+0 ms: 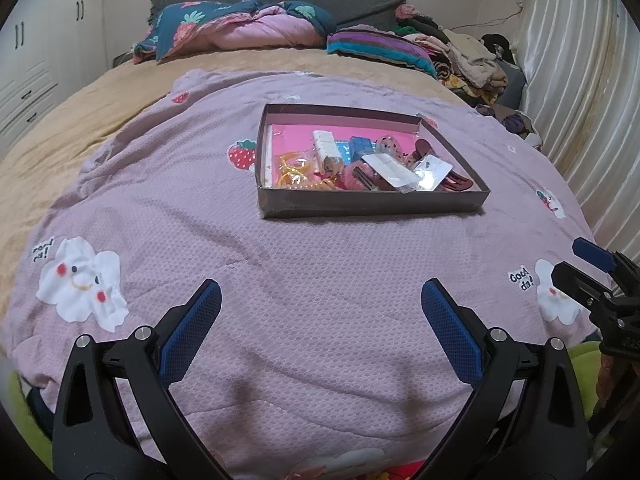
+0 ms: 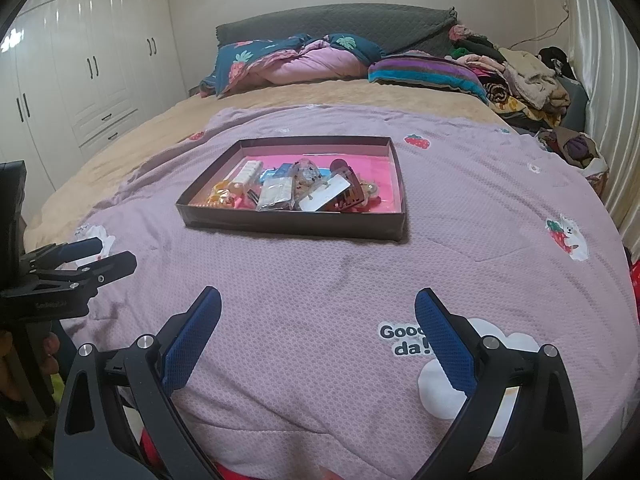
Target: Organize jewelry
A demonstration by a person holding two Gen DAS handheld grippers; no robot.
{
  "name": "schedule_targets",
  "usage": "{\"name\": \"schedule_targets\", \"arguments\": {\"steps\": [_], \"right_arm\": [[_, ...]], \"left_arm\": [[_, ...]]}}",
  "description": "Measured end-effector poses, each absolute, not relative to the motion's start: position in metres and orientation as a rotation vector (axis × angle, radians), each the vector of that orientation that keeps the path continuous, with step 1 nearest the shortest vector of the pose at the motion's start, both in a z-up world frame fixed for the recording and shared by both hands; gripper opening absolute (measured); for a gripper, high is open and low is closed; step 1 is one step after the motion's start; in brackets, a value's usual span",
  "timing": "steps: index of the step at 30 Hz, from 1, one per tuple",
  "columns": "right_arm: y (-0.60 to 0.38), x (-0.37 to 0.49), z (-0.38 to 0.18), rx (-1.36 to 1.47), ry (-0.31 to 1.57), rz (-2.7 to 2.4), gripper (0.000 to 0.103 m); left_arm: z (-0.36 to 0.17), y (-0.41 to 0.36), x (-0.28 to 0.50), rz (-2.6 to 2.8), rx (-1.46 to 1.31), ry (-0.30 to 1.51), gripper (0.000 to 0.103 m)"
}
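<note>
Left wrist view shows your left tool [image 1: 320,300] spread wide, holding nothing; your right tool [image 2: 318,306] is likewise wide and empty. The jewelry [image 1: 360,160] lies jumbled together in the shallow box [image 1: 372,204] on the bed [image 1: 280,280], well ahead.

Both my wrist cameras are looking forward along their fingers, low over the blanket [image 1: 320,280], facing the headboard [image 2: 336,24]. Both are framing the tray [image 1: 372,204] at mid-distance. Each is catching the other gripper at its frame edge.
</note>
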State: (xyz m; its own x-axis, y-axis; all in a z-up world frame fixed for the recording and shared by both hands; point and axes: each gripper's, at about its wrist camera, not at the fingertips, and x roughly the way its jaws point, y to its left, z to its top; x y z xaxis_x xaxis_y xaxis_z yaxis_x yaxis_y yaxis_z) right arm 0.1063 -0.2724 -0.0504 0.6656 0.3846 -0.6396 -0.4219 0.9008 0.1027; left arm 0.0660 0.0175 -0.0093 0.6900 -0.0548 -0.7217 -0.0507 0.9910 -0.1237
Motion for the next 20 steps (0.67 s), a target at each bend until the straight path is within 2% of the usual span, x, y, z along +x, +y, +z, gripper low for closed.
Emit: {"name": "schedule_targets", "arguments": {"steps": [12,20], "right_arm": [[-0.277,0.122,-0.055,-0.036,0.732,0.425,0.097],[-0.332,0.193,-0.075,0.012,0.771,0.254,0.097]], "left_arm": [[-0.009,0.034,0.075,0.054,-0.185,0.806,0.094],[-0.028,0.133,0.129,0.299,-0.257,0.857,0.094]]}}
